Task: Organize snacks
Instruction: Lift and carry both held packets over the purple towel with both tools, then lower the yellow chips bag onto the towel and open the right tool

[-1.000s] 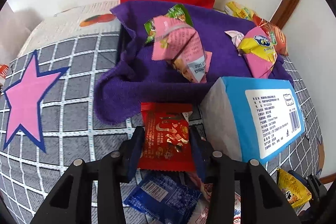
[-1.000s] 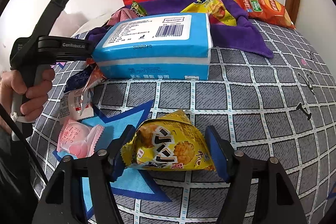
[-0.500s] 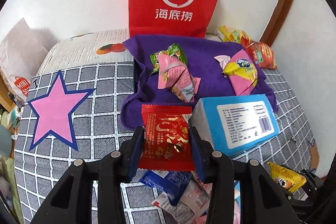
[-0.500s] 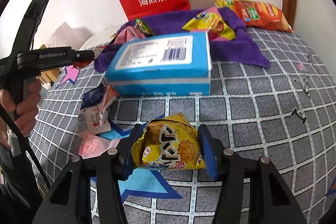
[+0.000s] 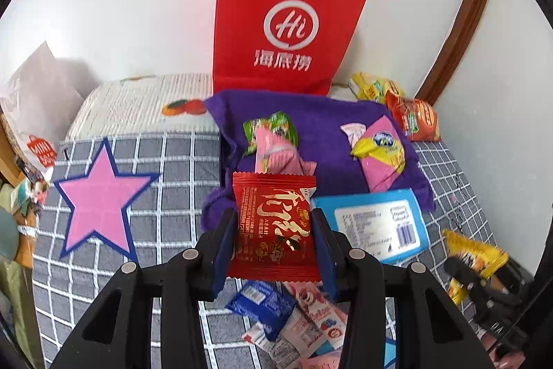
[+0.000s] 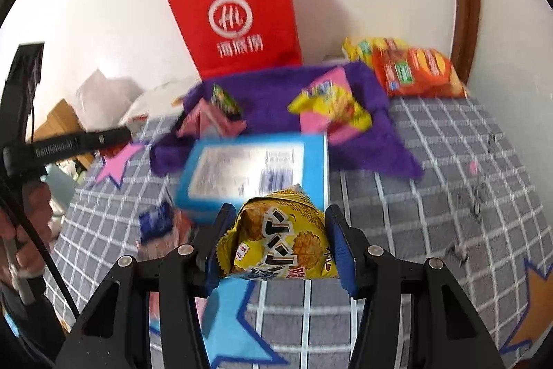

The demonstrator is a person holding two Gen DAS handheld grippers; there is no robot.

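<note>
My left gripper (image 5: 274, 244) is shut on a red snack packet (image 5: 274, 227) and holds it in the air above the grey checked bedspread (image 5: 166, 161). My right gripper (image 6: 278, 242) is shut on a yellow snack bag (image 6: 280, 239), also lifted; the bag shows at the right edge of the left wrist view (image 5: 473, 256). A purple cloth (image 5: 321, 127) lies ahead with pink, green and yellow snack packs (image 5: 276, 147) on it. A red paper bag (image 5: 287, 23) stands behind it against the wall.
A blue tissue pack (image 5: 373, 227) lies just in front of the cloth. Small blue and pink packets (image 5: 276, 310) lie below my left gripper. Orange and yellow chip bags (image 6: 414, 71) sit at the back right corner. A pink star (image 5: 100, 196) marks the bedspread at left.
Both grippers have risen and pulled back with their snacks; the right closed on the yellow bag and lifted it off the blue star. The whole red bag now shows.
</note>
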